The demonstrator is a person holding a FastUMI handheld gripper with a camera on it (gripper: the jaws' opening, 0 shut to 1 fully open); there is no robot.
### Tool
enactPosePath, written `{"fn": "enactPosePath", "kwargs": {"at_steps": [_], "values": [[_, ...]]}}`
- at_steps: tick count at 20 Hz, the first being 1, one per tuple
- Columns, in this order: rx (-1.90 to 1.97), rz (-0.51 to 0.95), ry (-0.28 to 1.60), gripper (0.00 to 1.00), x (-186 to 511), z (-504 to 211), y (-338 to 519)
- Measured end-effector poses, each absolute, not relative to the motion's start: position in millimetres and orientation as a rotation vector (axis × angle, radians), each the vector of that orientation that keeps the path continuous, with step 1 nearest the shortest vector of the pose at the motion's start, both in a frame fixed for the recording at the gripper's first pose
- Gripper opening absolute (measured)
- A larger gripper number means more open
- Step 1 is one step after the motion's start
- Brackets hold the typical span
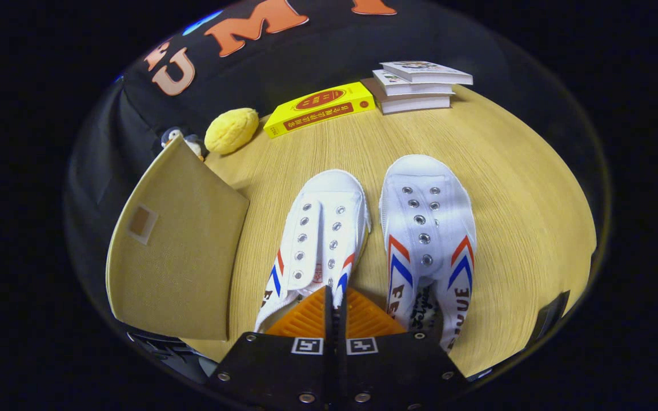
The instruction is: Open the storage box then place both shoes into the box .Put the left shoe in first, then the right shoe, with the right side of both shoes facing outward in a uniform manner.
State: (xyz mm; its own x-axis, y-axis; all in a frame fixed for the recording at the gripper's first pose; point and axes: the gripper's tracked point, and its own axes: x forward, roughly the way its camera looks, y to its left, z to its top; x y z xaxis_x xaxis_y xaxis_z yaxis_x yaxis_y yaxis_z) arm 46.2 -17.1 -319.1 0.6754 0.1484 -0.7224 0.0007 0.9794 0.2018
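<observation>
two white canvas shoes lie side by side on the wooden desk (512,188), toes pointing toward its far edge. going left to right: one tan fabric storage box (177,251) sits at the desk's left edge, its flat lid face showing, with a small square patch on it; whether it is open i cannot tell. behind it, near the far left corner, one small penguin toy (176,137) peeks out, and one yellow round bun-shaped thing (231,131) lies just beside it. one yellow book (320,108) lies flat near the far edge, and one stack of three pale books (417,87) stands at the far edge to its right.

the left-hand shoe (320,228) is laceless, with two rows of metal eyelets and red and blue chevrons on its sides. the right-hand shoe (426,228) matches it, with dark lettering along its heel sides. they lie near each other but apart.

the tool (334,308) has its two orange ribbed fingers (306,319) pressed together, nothing between them, tips over the heel of the left-hand shoe; contact i cannot tell.
</observation>
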Motion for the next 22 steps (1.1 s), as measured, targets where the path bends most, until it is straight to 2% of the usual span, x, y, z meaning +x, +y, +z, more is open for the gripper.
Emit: {"fn": "enactPosePath", "kwargs": {"at_steps": [9,12,15,16,19,22], "values": [[0.292,0.2,0.704,0.0,54,-272,19],[0.061,0.181,0.83,0.0,39,-309,1],[0.007,0.208,0.853,0.01,41,-310,1],[-0.005,0.226,0.874,0.03,42,-312,1],[-0.042,0.288,1.005,0.2,36,-332,8],[-0.035,0.304,1.034,0.31,41,-332,6]]}}
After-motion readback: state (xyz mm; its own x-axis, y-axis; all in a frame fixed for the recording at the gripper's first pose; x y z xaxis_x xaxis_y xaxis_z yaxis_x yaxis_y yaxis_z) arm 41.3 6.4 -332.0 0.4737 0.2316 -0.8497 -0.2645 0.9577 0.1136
